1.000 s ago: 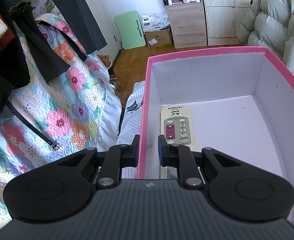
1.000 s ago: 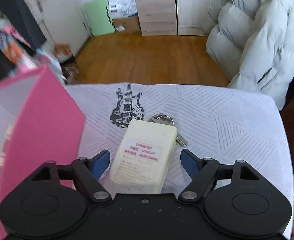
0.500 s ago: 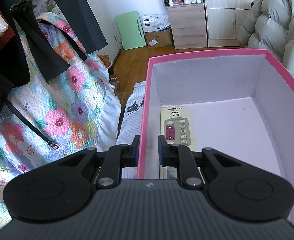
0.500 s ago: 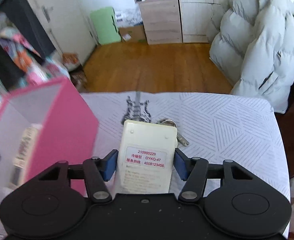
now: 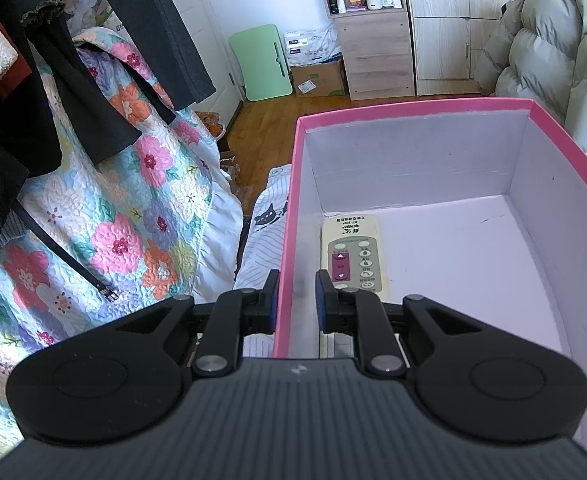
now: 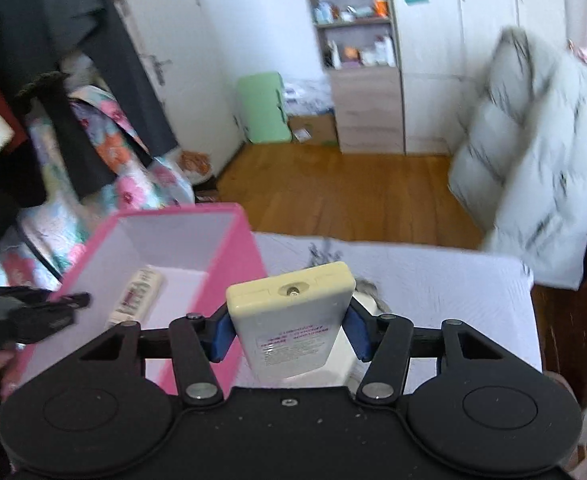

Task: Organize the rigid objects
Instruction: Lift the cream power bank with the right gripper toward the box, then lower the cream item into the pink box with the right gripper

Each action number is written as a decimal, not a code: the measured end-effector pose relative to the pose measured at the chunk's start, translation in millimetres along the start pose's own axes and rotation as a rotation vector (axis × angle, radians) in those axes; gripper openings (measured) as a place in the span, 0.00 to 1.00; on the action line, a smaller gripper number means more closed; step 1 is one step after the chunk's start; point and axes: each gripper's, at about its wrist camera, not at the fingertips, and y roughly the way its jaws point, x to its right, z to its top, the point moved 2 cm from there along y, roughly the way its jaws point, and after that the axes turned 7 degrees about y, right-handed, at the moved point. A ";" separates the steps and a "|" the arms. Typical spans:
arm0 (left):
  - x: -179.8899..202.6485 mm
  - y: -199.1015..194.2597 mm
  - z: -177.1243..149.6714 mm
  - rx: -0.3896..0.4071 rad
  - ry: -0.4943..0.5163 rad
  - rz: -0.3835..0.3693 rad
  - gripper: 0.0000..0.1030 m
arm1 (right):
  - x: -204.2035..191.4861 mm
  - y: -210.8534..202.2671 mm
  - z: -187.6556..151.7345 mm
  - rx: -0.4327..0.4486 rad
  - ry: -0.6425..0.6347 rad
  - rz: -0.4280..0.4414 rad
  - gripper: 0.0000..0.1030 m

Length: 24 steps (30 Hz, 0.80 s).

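Observation:
My right gripper [image 6: 287, 334] holds a cream remote [image 6: 293, 320] by its sides, label side up, lifted clear of the bed; its jaws are still closing a little on it. A pink box [image 6: 249, 248] with a white inside stands just left of it. In the left wrist view my left gripper [image 5: 296, 304] is shut on the left wall of the pink box [image 5: 413, 104], one pad outside and one inside. Another remote [image 5: 353, 256], with a purple button, lies face up in the box along that wall. The left gripper [image 6: 69, 304] also shows at the box's near corner.
The box rests on a white patterned bed cover [image 6: 433, 280]. A grey blurred shape, likely keys [image 6: 369, 286], peeks out behind the held remote. A pale puffer coat [image 6: 533, 160] stands at the right. A floral quilt [image 5: 113, 200] and dark hanging clothes [image 5: 93, 80] fill the left.
My right gripper closed on the cream remote, lifted it off the bed and swung up and left toward the pink box. The left gripper and box stayed still.

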 end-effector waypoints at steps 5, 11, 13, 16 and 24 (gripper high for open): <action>-1.3 -1.5 1.2 0.006 -0.012 0.002 0.14 | -30.7 -25.7 24.2 0.076 -0.068 0.081 0.59; -2.4 -1.8 -0.4 0.009 -0.016 0.018 0.13 | -71.8 -0.9 38.7 0.031 -0.086 0.273 0.59; -2.5 -1.6 -0.4 0.009 -0.018 0.016 0.12 | -86.9 24.6 37.2 -0.004 -0.113 0.277 0.59; -2.2 -1.5 -1.0 0.010 -0.020 0.013 0.12 | -103.3 62.3 34.1 -0.028 -0.147 0.270 0.59; -4.9 2.0 -1.1 0.010 -0.039 0.003 0.12 | -120.5 136.8 22.7 -0.106 -0.175 0.207 0.59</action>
